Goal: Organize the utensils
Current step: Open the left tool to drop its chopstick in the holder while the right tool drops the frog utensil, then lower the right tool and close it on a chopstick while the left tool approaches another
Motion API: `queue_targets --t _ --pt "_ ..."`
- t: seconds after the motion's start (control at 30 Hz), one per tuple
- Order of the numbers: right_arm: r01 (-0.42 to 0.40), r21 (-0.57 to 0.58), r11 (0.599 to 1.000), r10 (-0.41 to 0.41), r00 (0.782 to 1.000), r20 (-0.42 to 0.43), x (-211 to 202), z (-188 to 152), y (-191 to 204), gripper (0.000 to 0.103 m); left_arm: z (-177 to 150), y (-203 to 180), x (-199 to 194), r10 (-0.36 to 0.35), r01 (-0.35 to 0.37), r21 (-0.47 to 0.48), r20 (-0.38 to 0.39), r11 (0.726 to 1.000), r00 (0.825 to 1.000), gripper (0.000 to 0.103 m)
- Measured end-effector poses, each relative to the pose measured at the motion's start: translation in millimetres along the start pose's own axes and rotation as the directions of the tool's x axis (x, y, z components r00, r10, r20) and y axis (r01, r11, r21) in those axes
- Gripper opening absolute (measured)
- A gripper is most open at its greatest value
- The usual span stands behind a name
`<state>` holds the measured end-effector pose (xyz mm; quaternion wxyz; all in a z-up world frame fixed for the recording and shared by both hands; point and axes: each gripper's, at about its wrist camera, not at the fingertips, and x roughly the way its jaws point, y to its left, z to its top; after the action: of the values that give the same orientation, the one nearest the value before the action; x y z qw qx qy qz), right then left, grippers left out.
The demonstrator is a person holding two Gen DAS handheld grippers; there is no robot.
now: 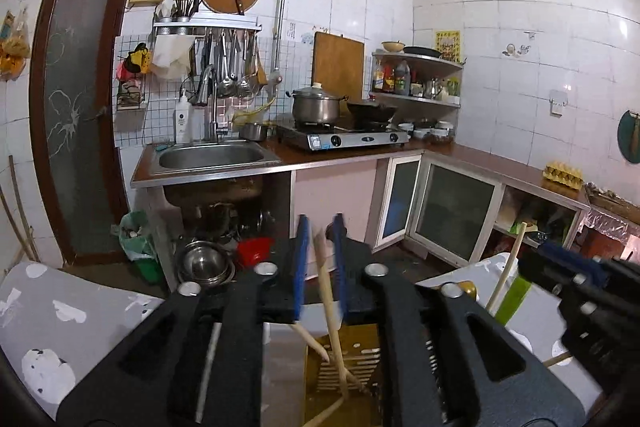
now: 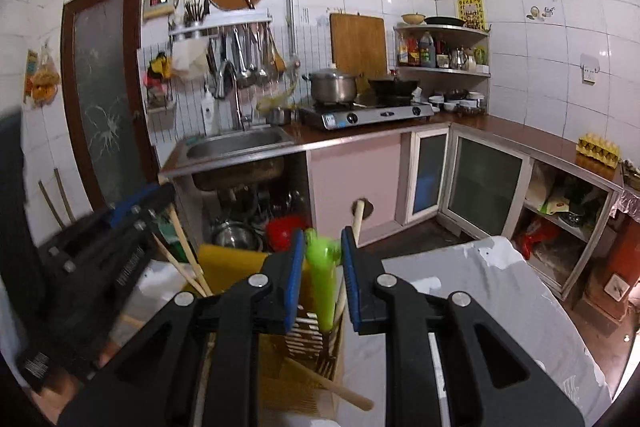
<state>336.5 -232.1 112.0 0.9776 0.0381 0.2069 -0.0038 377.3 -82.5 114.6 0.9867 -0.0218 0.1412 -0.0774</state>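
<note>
While slack round wooden chopsticks (image 1: pixel 325 291), left gripper (image 1: pixel 320 227); right gripper (image 2: pixel 322 235) tight on green handle (image 2: pixel 322 279).

White glazed tiles cover the walls (image 1: pixel 520 7) of a small kitchen. A brown-framed door (image 1: pixel 76 107) with cracked frosted glass stands left of a steel sink (image 1: pixel 212 157) — beside it a 2-burner stove (image 1: pixel 348 139) on an L-shaped brown counter (image 1: pixel 492 163). Glass-fronted cabinets (image 1: pixel 452 211) sit below; a corner shelf (image 1: pixel 420 61) above holds bottles.
</note>
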Motion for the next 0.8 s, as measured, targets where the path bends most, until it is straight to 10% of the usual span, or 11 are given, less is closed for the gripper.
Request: queue_targets --t 0.13,0.33,0.8 --pt "0.026 0.011 1.0 -0.025 0.999 -0.022 -8.6 5.4 -5.7 0.053 16.8 8.2 -30.8 0.023 -0.023 0.012 0.03 1.0 0.999 0.07" --pt "0.059 0.003 0.998 -0.059 0.998 -0.019 -37.1 8.2 -11.7 0.062 31.3 29.3 -88.4 0.018 -0.018 -0.005 0.049 1.0 0.999 0.097" --pt "0.072 0.02 0.997 -0.069 0.991 -0.116 -78.2 -70.0 -8.1 0.066 -42.4 64.1 -122.1 0.062 -0.055 0.037 -0.218 0.998 0.974 0.098"
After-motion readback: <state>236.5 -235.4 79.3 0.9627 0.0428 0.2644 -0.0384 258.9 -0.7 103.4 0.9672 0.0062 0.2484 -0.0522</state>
